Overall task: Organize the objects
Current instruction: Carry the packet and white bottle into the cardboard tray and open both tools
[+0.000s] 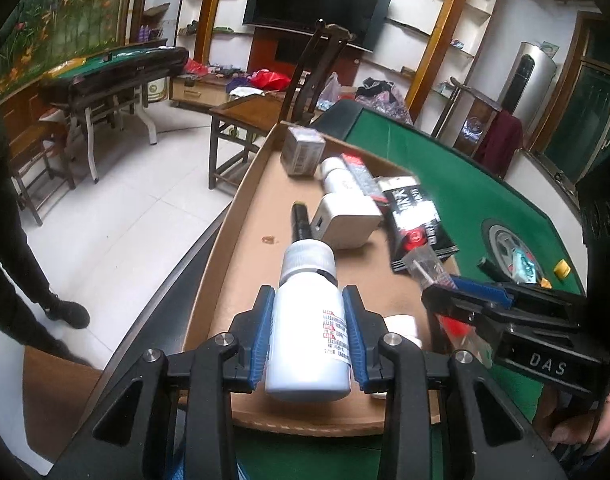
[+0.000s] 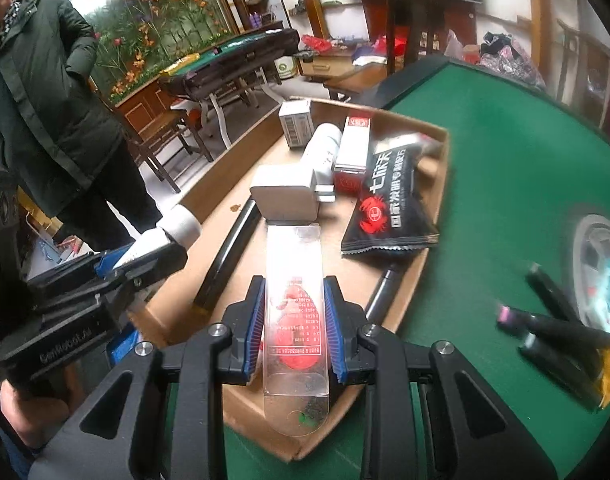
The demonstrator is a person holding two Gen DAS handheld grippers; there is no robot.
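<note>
Left wrist view: the left gripper (image 1: 309, 344) has its blue fingers (image 1: 263, 340) closed narrowly on a white bottle (image 1: 307, 336), cap pointing away, held over the near part of a shallow cardboard tray (image 1: 225, 264). The tray lies on the green worktop (image 1: 457, 184), and its left wall runs close along the worktop's dark left edge, beyond which the tiled floor (image 1: 117, 216) drops away. Bare tray floor lies along that left wall. Further in sit a black marker (image 1: 301, 224), a white charger (image 1: 347, 220), a white tube (image 1: 337, 178), a red-and-white box (image 1: 363, 178), a grey box (image 1: 303, 150) at the far end, and a black snack packet (image 1: 417, 220) overlapping the right wall. The right gripper (image 1: 441, 284) comes in from the right, over the tray's right side, holding a clear pack.

Right wrist view: the right gripper (image 2: 293, 320) pinches a clear plastic blister pack (image 2: 295, 308) with red contents, fingers (image 2: 255, 316) pressed to its two long sides, above the tray's near corner (image 2: 293, 456). The charger (image 2: 283, 194) sits just beyond the pack's far end. The snack packet (image 2: 391, 208) hangs over the tray's right wall. Open green worktop (image 2: 505, 168) spreads to the right; several dark markers (image 2: 561, 328) lie there, blurred. The left gripper (image 2: 145, 260) holds the bottle (image 2: 177, 228) at the tray's left wall. A person in a dark coat (image 2: 45, 92) stands beyond the worktop's left edge.
</note>
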